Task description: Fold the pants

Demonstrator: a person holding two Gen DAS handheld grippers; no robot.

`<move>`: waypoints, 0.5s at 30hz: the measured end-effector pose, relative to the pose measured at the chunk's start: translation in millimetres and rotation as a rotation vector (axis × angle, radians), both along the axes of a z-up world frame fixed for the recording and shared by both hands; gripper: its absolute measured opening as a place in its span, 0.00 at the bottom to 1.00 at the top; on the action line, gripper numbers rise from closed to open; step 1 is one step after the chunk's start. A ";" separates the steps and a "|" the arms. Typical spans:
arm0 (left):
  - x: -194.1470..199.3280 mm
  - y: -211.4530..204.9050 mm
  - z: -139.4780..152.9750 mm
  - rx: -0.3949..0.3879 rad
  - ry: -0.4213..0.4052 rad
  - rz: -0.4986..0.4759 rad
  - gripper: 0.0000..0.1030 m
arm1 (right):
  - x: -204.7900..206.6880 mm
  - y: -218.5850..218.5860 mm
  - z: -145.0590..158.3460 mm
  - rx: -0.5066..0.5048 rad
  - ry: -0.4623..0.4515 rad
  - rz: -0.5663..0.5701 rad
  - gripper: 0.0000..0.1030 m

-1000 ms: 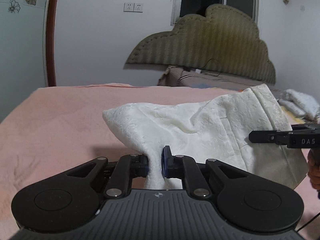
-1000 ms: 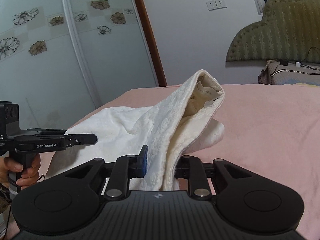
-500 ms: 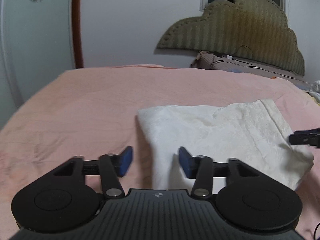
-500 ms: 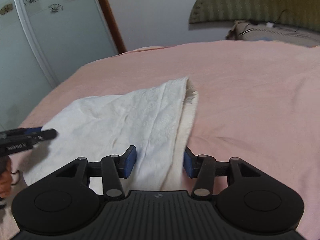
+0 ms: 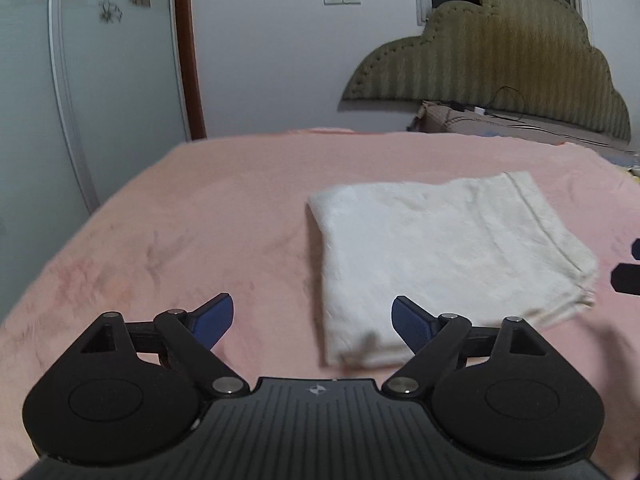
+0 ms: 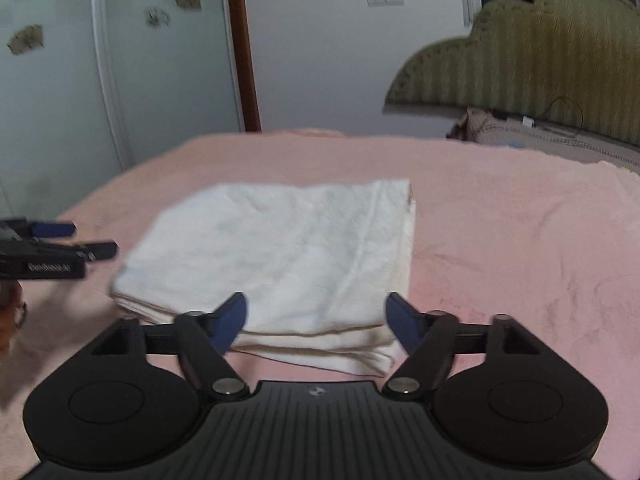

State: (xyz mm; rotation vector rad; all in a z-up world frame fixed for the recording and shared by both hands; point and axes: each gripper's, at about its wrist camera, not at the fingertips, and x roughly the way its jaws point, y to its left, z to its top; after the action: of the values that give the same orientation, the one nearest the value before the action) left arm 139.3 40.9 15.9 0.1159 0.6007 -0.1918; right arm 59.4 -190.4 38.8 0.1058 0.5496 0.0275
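The white pants [image 5: 436, 256] lie folded into a flat rectangle on the pink bed [image 5: 200, 216]; they also show in the right wrist view [image 6: 280, 256]. My left gripper [image 5: 312, 322] is open and empty, above the bed just short of the pants' near left corner. My right gripper [image 6: 316, 320] is open and empty, above the folded stack's near edge. The left gripper's fingers [image 6: 96, 250] show at the left of the right wrist view, apart from the pants. The right gripper's tip [image 5: 628, 276] shows at the right edge of the left wrist view.
A green padded headboard [image 5: 500, 64] stands behind the bed at the right, with a pillow and cables [image 5: 480, 116] below it. A glass door with flower stickers [image 5: 100, 60] and a brown frame [image 5: 188, 48] are at the left.
Both grippers let go of the pants, opened wide and drew back. The pants dropped from a lifted drape to a flat folded rectangle on the bed.
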 end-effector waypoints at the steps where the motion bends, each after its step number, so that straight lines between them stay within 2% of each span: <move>1: -7.4 -0.2 -1.2 -0.014 0.013 -0.004 0.87 | -8.5 5.4 4.3 0.004 -0.014 0.010 0.80; 6: -31.1 -5.9 -19.7 -0.034 0.056 -0.012 0.90 | -42.1 28.6 16.1 0.070 -0.042 0.054 0.80; 9: -37.6 -6.1 -32.1 -0.060 0.108 0.005 0.93 | -58.3 39.0 18.1 0.099 -0.059 0.053 0.81; 11: -39.9 -4.2 -38.8 -0.084 0.143 0.003 0.94 | -65.7 44.3 15.7 0.128 -0.067 0.040 0.88; 13: -42.6 -9.3 -43.6 -0.078 0.135 0.007 0.94 | -66.8 46.9 11.5 0.156 -0.051 0.020 0.89; 15: -48.3 -14.4 -46.7 -0.036 0.100 0.017 0.97 | -65.0 50.0 8.9 0.171 -0.024 -0.007 0.89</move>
State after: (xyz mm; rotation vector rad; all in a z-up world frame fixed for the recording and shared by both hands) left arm 91.0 26.6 -30.8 0.0664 0.6968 -0.1925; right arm -5.6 -140.5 47.7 0.2734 0.5221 0.0689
